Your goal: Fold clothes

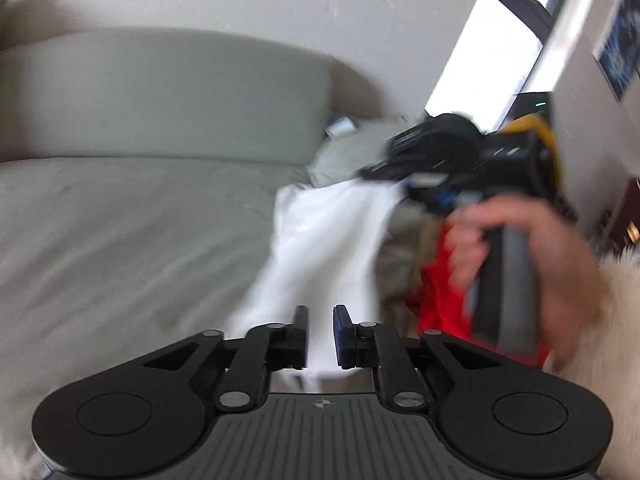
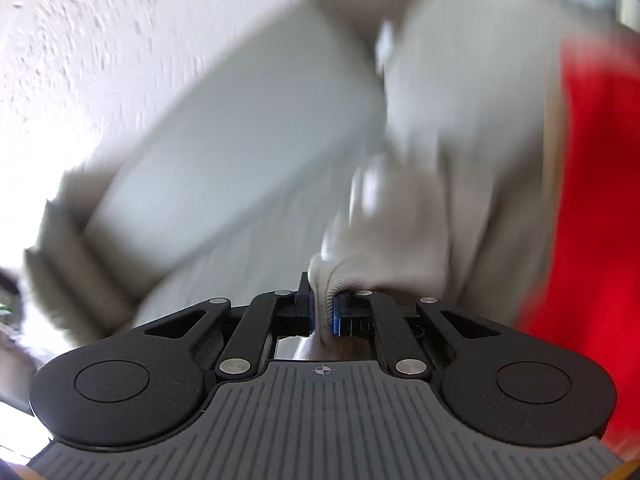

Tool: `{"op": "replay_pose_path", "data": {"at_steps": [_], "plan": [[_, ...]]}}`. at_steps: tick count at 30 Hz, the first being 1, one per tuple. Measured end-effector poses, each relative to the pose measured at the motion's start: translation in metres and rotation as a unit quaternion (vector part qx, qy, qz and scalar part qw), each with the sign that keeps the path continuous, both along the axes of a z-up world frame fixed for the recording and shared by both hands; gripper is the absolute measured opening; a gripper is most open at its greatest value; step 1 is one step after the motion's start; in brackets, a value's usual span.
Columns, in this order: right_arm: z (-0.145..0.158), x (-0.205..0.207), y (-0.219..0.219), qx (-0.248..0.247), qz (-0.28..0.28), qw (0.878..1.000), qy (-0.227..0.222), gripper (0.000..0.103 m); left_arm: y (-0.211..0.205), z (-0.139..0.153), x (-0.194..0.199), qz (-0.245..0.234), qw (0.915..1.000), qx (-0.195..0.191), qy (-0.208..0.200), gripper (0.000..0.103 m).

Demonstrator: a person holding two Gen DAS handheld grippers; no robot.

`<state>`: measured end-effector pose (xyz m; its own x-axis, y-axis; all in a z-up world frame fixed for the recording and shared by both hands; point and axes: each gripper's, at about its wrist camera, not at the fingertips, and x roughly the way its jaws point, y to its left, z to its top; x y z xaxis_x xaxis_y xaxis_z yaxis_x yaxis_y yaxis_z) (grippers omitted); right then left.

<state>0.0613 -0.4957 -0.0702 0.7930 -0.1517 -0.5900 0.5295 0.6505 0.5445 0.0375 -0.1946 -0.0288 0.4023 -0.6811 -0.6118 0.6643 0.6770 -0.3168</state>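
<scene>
The left gripper has its jaws a narrow way apart, with a white, soft cloth garment running between them; whether the pads press on it cannot be told through the blur. That garment stretches up and to the right to the right gripper, held in a person's hand. In the right wrist view the right gripper is clamped on a ribbed hem of pale fabric. The garment hangs above the grey bed, near a red piece of clothing at the right
</scene>
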Motion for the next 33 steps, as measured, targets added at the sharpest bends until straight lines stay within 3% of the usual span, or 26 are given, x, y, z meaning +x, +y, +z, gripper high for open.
{"op": "replay_pose_path", "data": {"at_steps": [2, 3, 5, 7, 8, 11, 12, 14, 17, 20, 22, 25, 26, 28, 30, 32, 33], "plan": [[0.061, 0.008, 0.005, -0.064, 0.019, 0.995, -0.07, 0.008, 0.034, 0.018, 0.006, 0.054, 0.998, -0.03, -0.011, 0.022], [0.096, 0.006, 0.022, -0.111, 0.053, 0.985, -0.118, 0.008, 0.053, 0.026, 0.008, 0.086, 0.9952, -0.044, -0.017, 0.024], [0.146, -0.009, 0.08, -0.21, 0.16, 0.946, -0.186, 0.008, 0.098, 0.039, 0.012, 0.155, 0.9851, -0.069, -0.029, 0.026], [0.158, -0.024, 0.143, -0.264, 0.282, 0.903, -0.189, 0.008, 0.135, 0.041, 0.012, 0.211, 0.9737, -0.076, -0.038, 0.028], [0.149, -0.032, 0.171, -0.275, 0.34, 0.883, -0.17, 0.008, 0.151, 0.039, 0.011, 0.234, 0.969, -0.071, -0.039, 0.032], [0.068, -0.057, 0.233, -0.255, 0.488, 0.834, -0.035, 0.008, 0.181, 0.012, 0.008, 0.256, 0.9661, -0.031, -0.011, 0.04], [0.033, -0.063, 0.241, -0.243, 0.506, 0.827, 0.018, 0.008, 0.183, -0.003, 0.007, 0.251, 0.9677, -0.018, 0.011, 0.04], [-0.027, -0.072, 0.242, -0.208, 0.512, 0.826, 0.108, 0.008, 0.187, -0.032, 0.004, 0.24, 0.9691, 0.004, 0.056, 0.044], [-0.077, -0.087, 0.23, -0.18, 0.503, 0.827, 0.179, 0.008, 0.185, -0.075, -0.002, 0.222, 0.9666, 0.01, 0.128, 0.045], [-0.083, -0.102, 0.222, -0.187, 0.505, 0.822, 0.188, 0.009, 0.165, -0.097, 0.002, 0.205, 0.9661, 0.019, 0.156, 0.046], [-0.082, -0.112, 0.218, -0.169, 0.503, 0.827, 0.185, 0.01, 0.155, -0.106, 0.003, 0.192, 0.9672, 0.044, 0.16, 0.049], [-0.082, -0.122, 0.221, -0.173, 0.499, 0.831, 0.174, 0.011, 0.143, -0.114, 0.006, 0.208, 0.9593, 0.089, 0.169, 0.052], [-0.084, -0.121, 0.22, -0.173, 0.497, 0.832, 0.172, 0.011, 0.144, -0.118, 0.006, 0.216, 0.9555, 0.085, 0.183, 0.053], [-0.083, -0.114, 0.216, -0.162, 0.489, 0.84, 0.169, 0.011, 0.154, -0.127, 0.005, 0.233, 0.9426, 0.028, 0.237, 0.058], [-0.08, -0.113, 0.204, -0.134, 0.471, 0.857, 0.16, 0.011, 0.165, -0.141, 0.006, 0.249, 0.9194, -0.047, 0.301, 0.06], [-0.079, -0.11, 0.191, -0.11, 0.449, 0.873, 0.155, 0.011, 0.168, -0.151, 0.006, 0.266, 0.9031, -0.079, 0.327, 0.06], [-0.077, -0.108, 0.183, -0.104, 0.435, 0.881, 0.153, 0.011, 0.167, -0.153, 0.005, 0.277, 0.9006, -0.078, 0.326, 0.06]]}}
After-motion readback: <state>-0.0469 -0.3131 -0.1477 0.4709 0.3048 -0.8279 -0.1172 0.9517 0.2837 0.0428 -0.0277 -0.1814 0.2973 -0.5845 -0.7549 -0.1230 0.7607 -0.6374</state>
